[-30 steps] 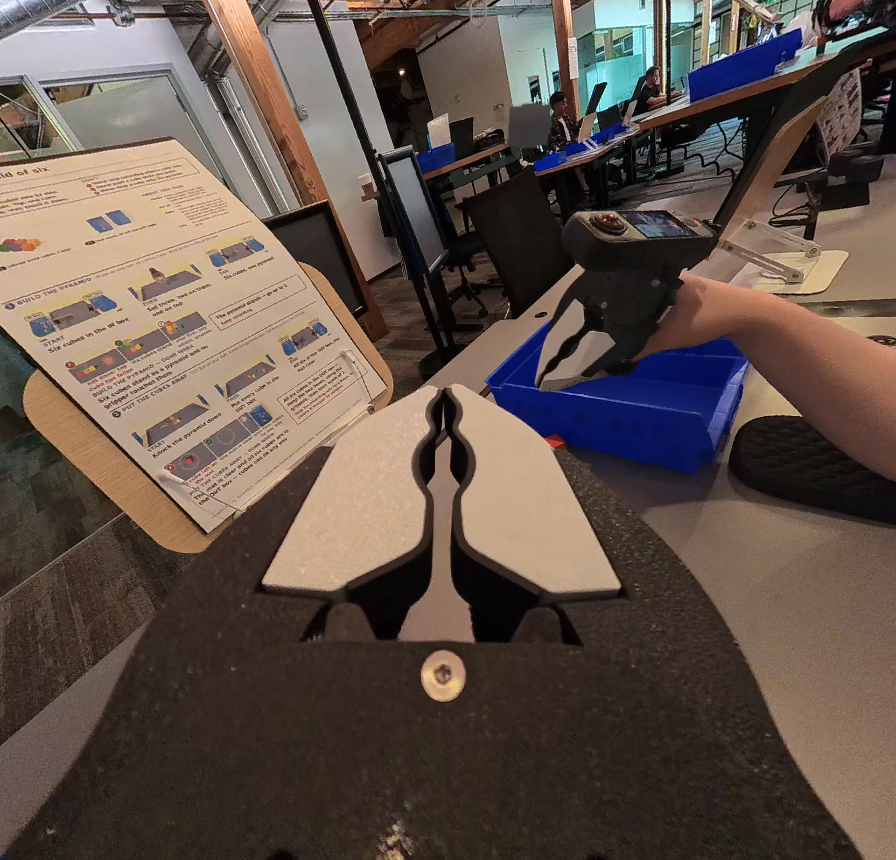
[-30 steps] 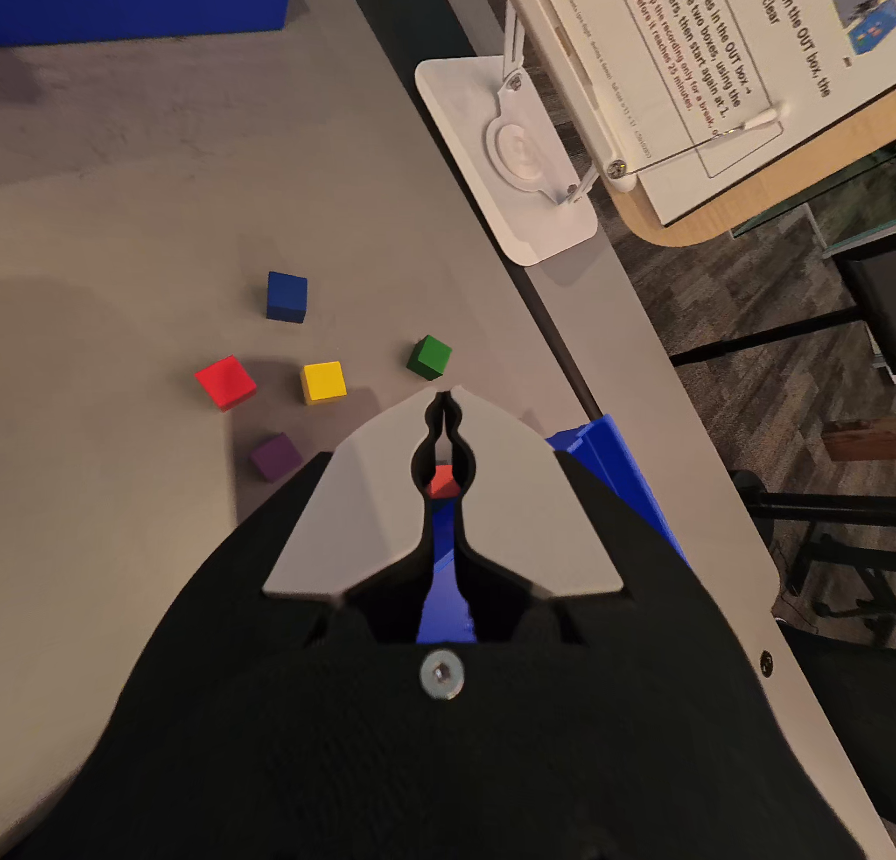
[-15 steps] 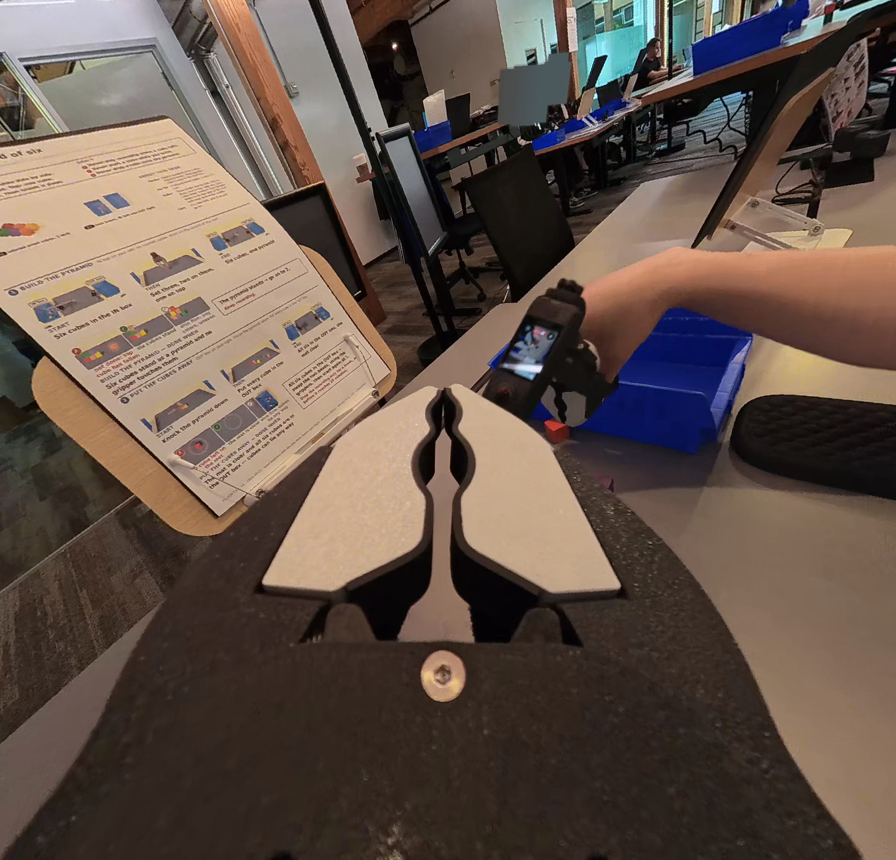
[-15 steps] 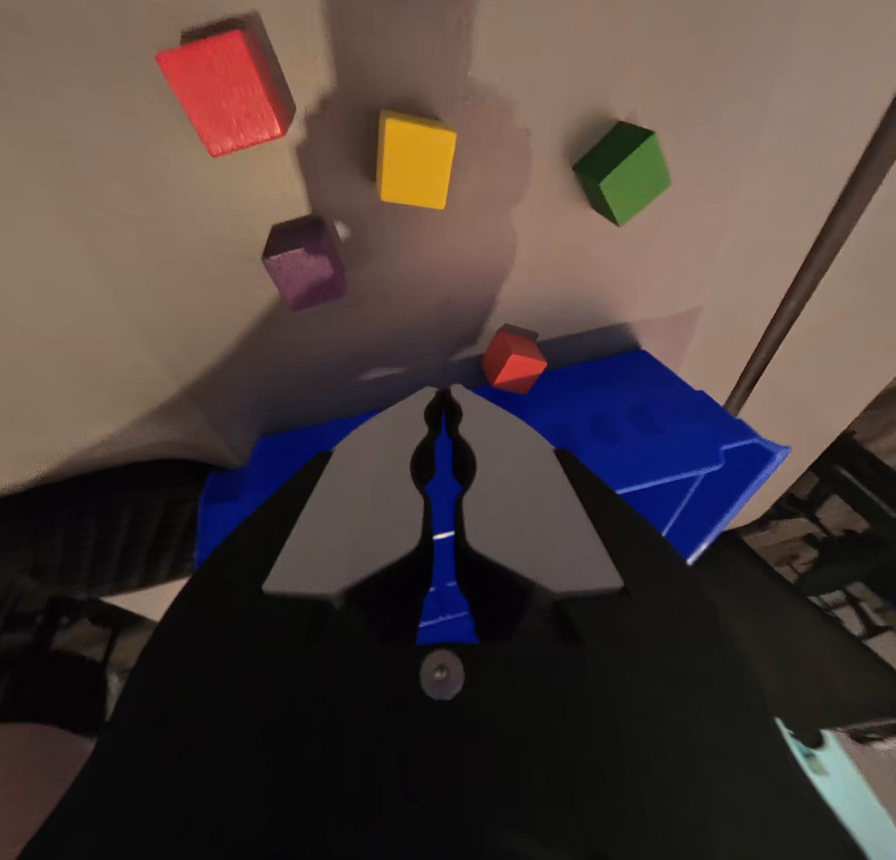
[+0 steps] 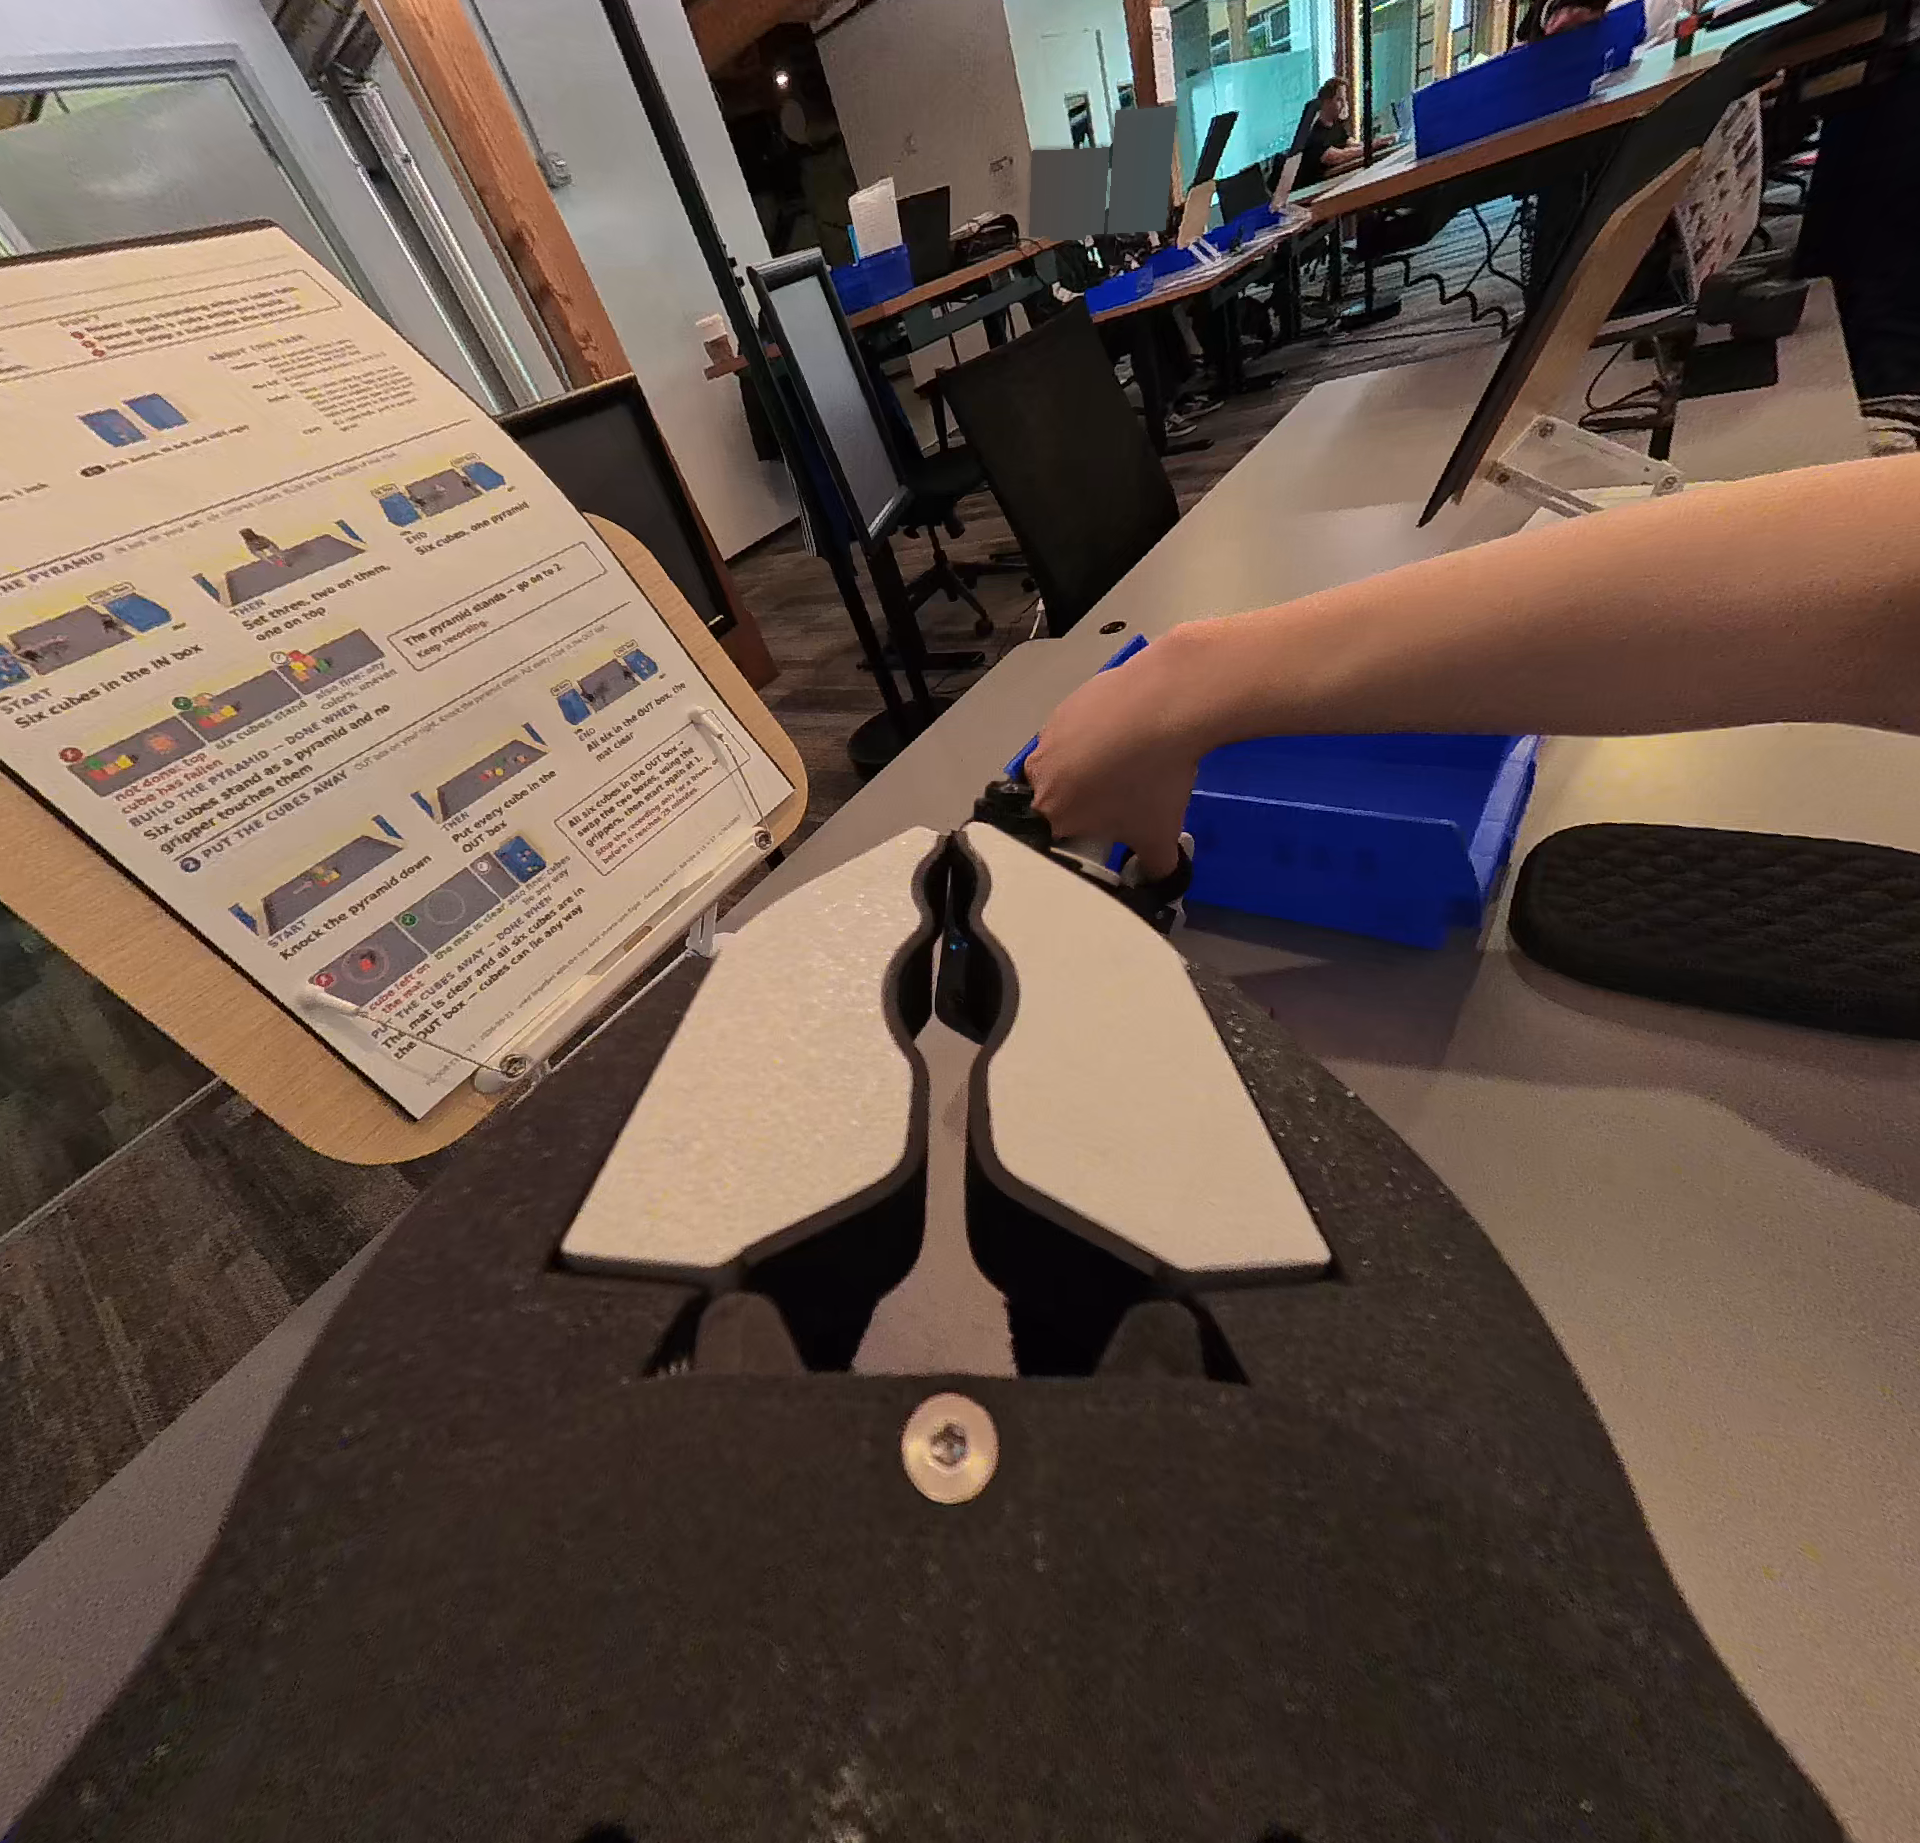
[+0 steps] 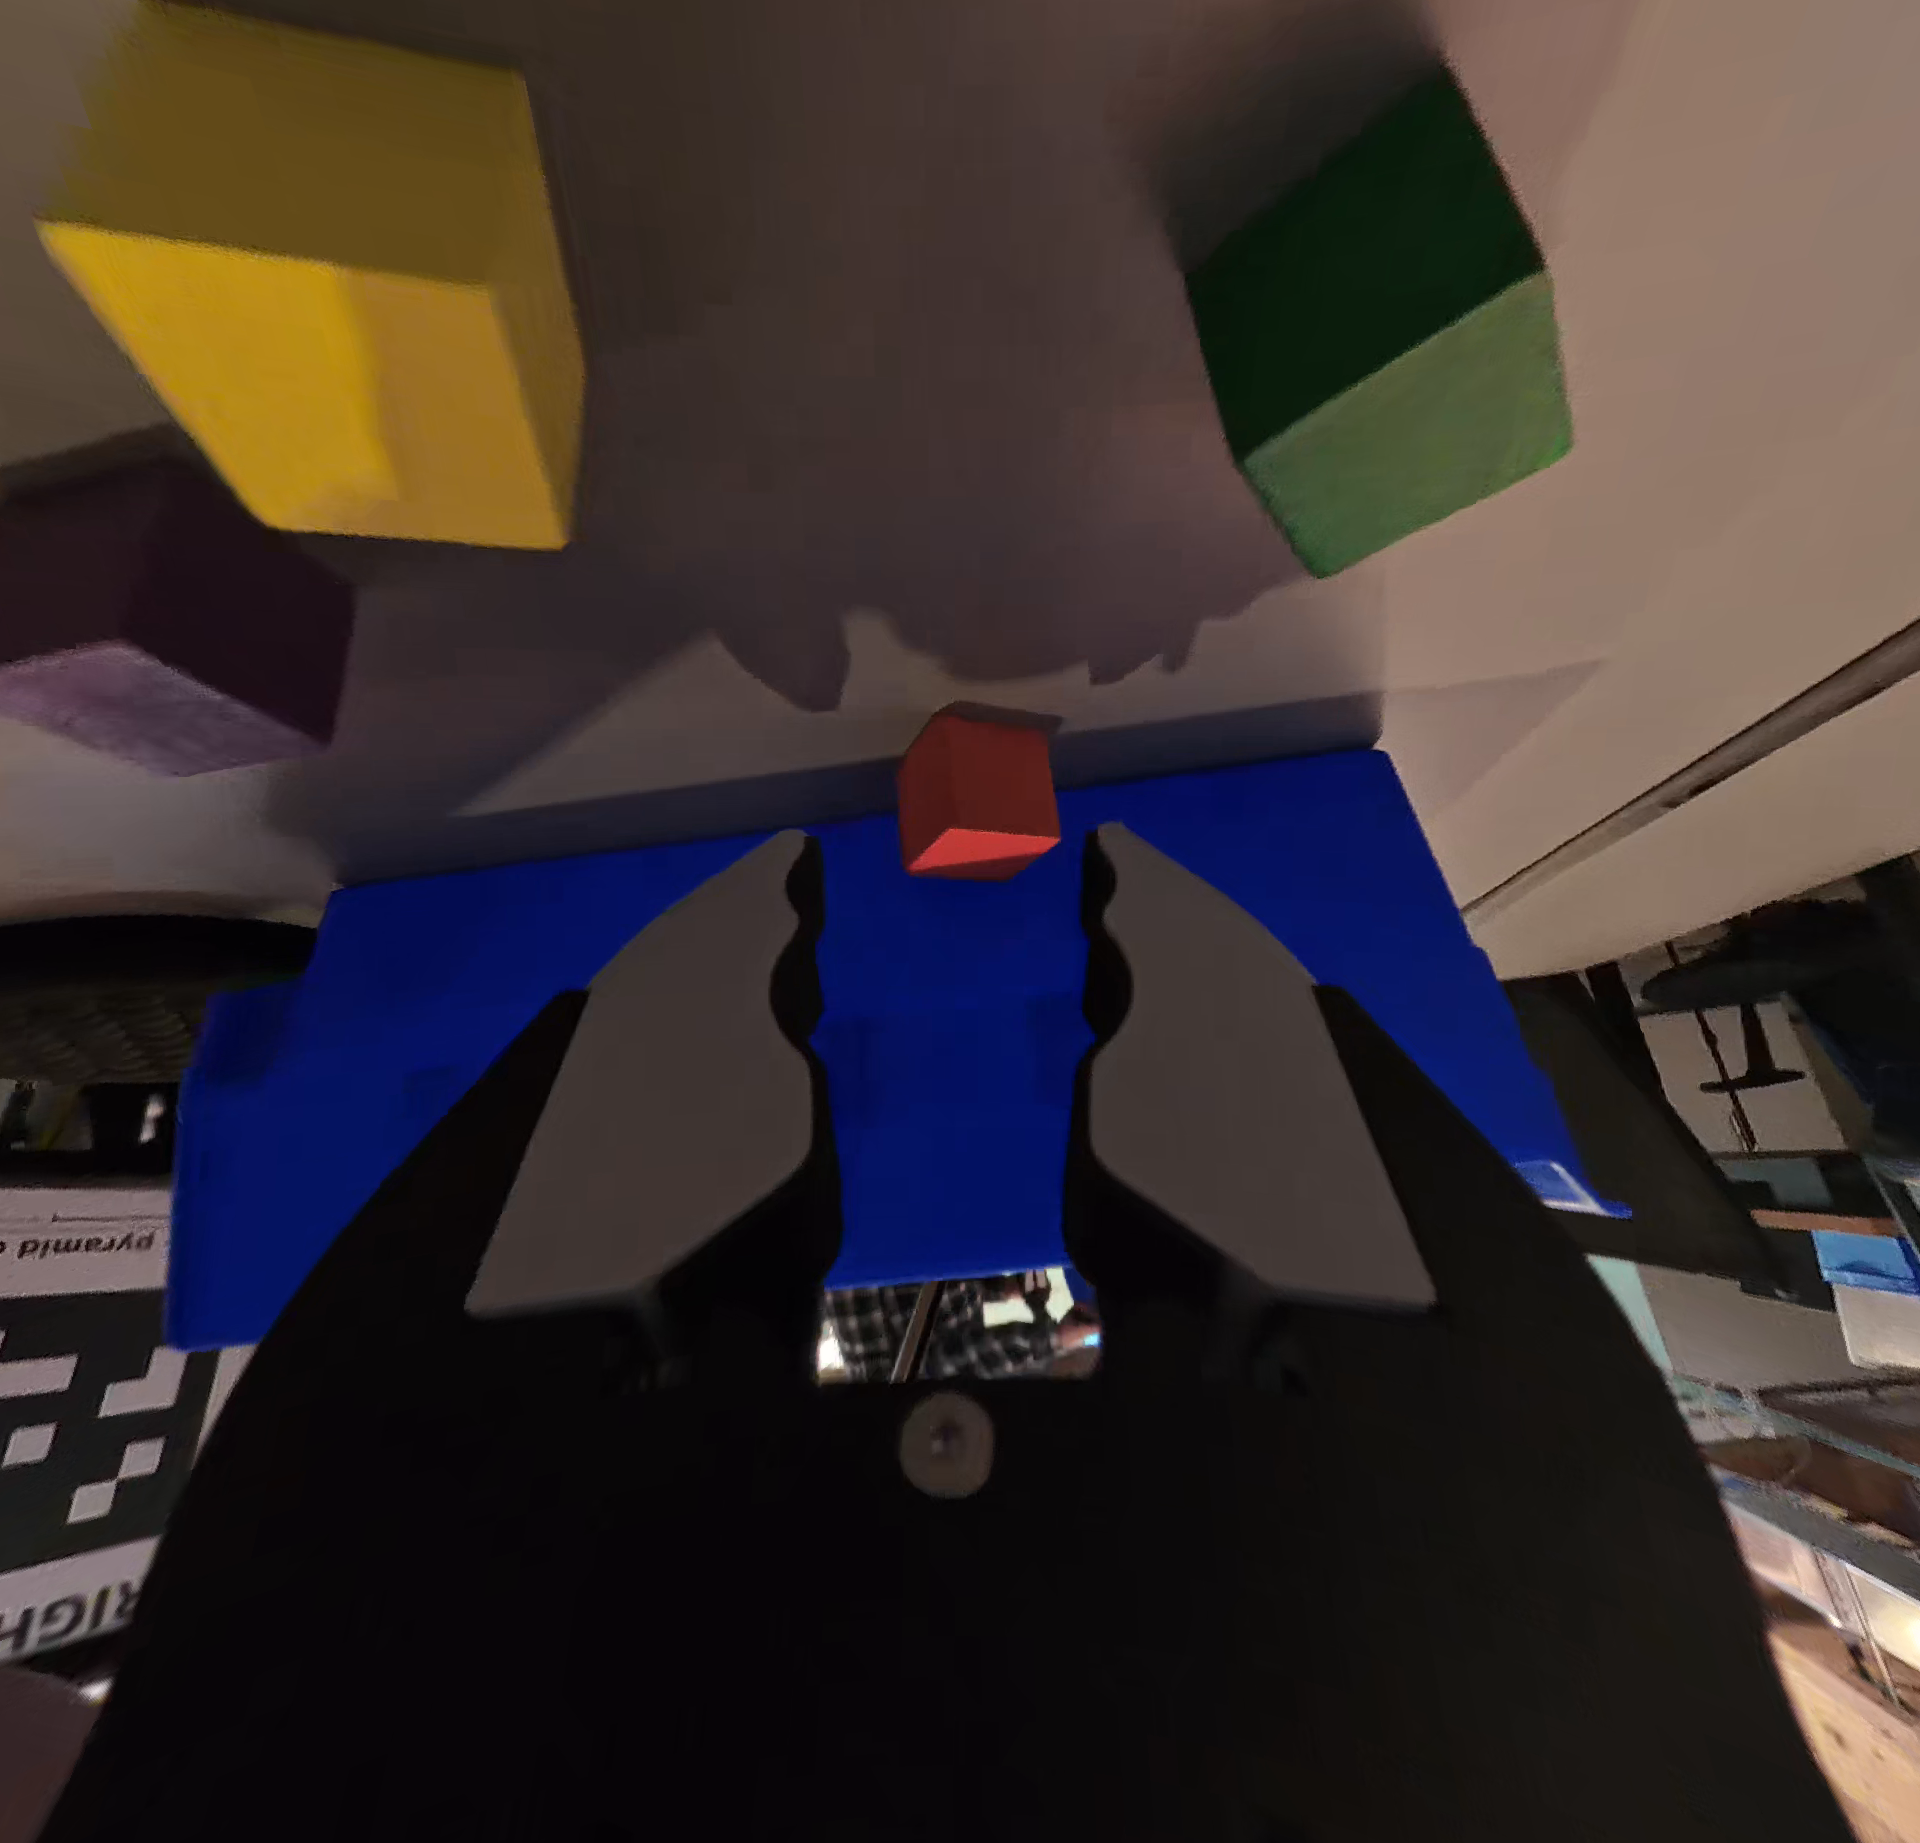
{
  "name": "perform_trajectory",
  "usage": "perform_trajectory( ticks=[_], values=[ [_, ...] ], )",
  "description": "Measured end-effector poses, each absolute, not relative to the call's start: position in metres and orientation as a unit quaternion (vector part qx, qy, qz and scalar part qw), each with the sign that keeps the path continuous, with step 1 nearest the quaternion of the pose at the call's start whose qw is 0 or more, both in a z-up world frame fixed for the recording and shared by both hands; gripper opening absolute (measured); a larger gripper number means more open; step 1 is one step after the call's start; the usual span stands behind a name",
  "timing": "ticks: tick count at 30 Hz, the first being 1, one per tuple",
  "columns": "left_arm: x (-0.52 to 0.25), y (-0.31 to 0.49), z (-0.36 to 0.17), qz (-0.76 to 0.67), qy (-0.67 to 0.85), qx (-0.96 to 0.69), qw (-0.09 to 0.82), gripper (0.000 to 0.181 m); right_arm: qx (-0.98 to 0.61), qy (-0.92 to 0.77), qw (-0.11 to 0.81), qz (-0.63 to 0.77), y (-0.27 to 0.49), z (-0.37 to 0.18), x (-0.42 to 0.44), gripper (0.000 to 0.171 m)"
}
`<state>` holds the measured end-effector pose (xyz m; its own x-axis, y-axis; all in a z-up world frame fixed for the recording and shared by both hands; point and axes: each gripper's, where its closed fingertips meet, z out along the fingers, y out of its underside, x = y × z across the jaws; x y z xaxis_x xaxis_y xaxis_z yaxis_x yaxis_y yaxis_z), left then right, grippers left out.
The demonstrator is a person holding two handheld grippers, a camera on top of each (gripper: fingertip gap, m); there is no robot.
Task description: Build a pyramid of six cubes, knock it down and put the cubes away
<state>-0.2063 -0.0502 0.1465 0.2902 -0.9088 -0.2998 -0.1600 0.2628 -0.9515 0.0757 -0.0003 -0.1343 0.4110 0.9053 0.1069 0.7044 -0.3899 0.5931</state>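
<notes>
Small red cube (image 6: pixel 977 796) lying on the grey table (image 6: pixel 935 287), touching or just beside the near wall of the blue bin (image 6: pixel 1299 858), directly ahead of the right gripper (image 6: pixel 948 848). Right gripper's fingers (image 6: pixel 686 1066) stand apart, empty, the red cube just beyond the gap between their tips at 12 o'clock. Yellow cube (image 6: pixel 332 307) at 10 o'clock and green cube (image 6: pixel 1382 328) at 2 o'clock, both on the table and well apart from each other; purple cube (image 6: pixel 156 619) just below the yellow one at 9 o'clock; all three blurred. In the left wrist view, the left gripper (image 5: pixel 951 843) hangs over the table edge with its fingers (image 5: pixel 790 1055) together at the tips, holding nothing. At its 1 o'clock a person's hand (image 5: pixel 1112 754) grips the right gripper low beside the blue bin (image 5: pixel 1340 837). A black textured pad (image 5: pixel 1725 920) lies at 3 o'clock of the bin. An instruction sheet on a wooden board (image 5: pixel 312 713) stands tilted at 10 o'clock
</notes>
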Motion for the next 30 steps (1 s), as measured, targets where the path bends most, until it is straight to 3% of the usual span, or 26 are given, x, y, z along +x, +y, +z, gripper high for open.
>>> perform_trajectory(
  ticks=[20, 23, 30],
  values=[
    [-0.199, -0.058, 0.149, -0.322, 0.519, -0.507, 0.609, 0.000, 0.830, 0.421, 0.322, 0.174, -0.013, -0.155, 0.093, 0.042],
    [-0.198, -0.058, 0.147, -0.317, 0.522, -0.507, 0.608, 0.000, 0.826, 0.420, 0.334, 0.173, -0.016, -0.156, 0.094, 0.030],
    [-0.196, -0.056, 0.145, -0.312, 0.524, -0.510, 0.606, 0.000, 0.818, 0.456, 0.298, 0.184, -0.011, -0.148, 0.080, 0.030]
  ],
)
